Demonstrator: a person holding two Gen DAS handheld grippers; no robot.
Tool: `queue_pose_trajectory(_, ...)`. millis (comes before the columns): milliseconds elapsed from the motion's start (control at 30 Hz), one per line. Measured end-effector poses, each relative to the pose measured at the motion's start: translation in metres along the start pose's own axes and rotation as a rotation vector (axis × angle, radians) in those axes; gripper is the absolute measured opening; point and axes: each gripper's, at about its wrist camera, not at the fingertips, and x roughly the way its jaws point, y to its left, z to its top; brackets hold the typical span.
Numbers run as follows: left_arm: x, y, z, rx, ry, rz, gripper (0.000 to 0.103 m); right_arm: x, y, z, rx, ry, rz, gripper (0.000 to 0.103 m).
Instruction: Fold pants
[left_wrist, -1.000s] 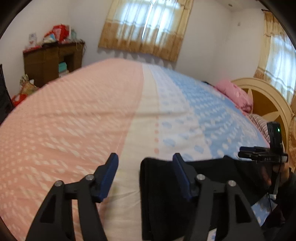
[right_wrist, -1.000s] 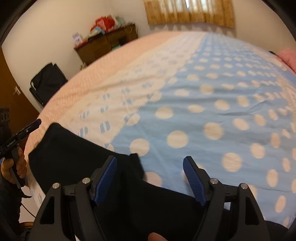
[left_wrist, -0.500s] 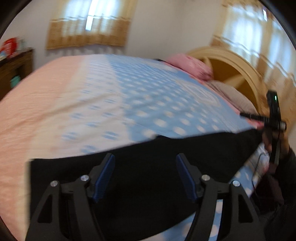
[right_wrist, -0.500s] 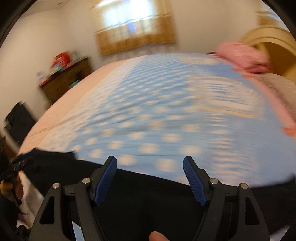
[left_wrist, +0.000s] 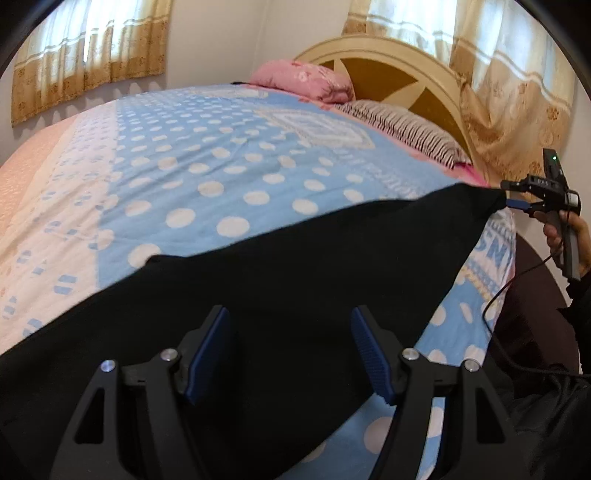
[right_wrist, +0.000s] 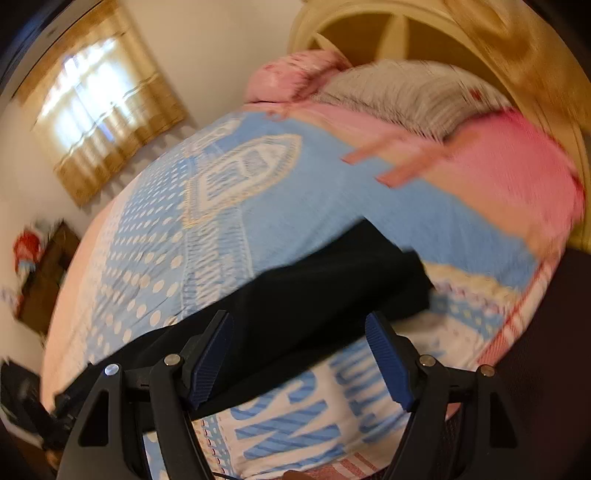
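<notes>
The left wrist view shows the left tongs (left_wrist: 291, 347), just widened and released, above black pants (left_wrist: 280, 280) spread across the frame's lower half on a dotted blue bedspread (left_wrist: 221, 162), the right tongs (left_wrist: 517, 201) touching a corner at right, while the blurred right wrist view shows those tongs (right_wrist: 299, 358) released over the pants (right_wrist: 314, 291), a wooden cabinet (right_wrist: 44, 273) at left.

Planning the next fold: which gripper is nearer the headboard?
Right: the right gripper is at the pants end beside the headboard. The left gripper, jaws just opening and empty, is farther down.
</notes>
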Motion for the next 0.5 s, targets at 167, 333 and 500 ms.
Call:
queue_pose_trajectory(167, 0.012, 0.000, -0.009, 0.004, 0.048, -0.007, 0.071, 0.020, -0.025, 0.003, 0.115, 0.018, 0.029, 0.061)
queue_pose_trajectory(333, 0.013, 0.003, -0.010, -0.001, 0.039, -0.013, 0.071, 0.055, -0.029, 0.031, 0.167, 0.049, 0.049, 0.007)
queue_pose_trajectory(500, 0.014, 0.005, -0.010, -0.019, 0.033, -0.019, 0.071, 0.042, 0.004, 0.078, 0.060, -0.065, 0.156, 0.003)
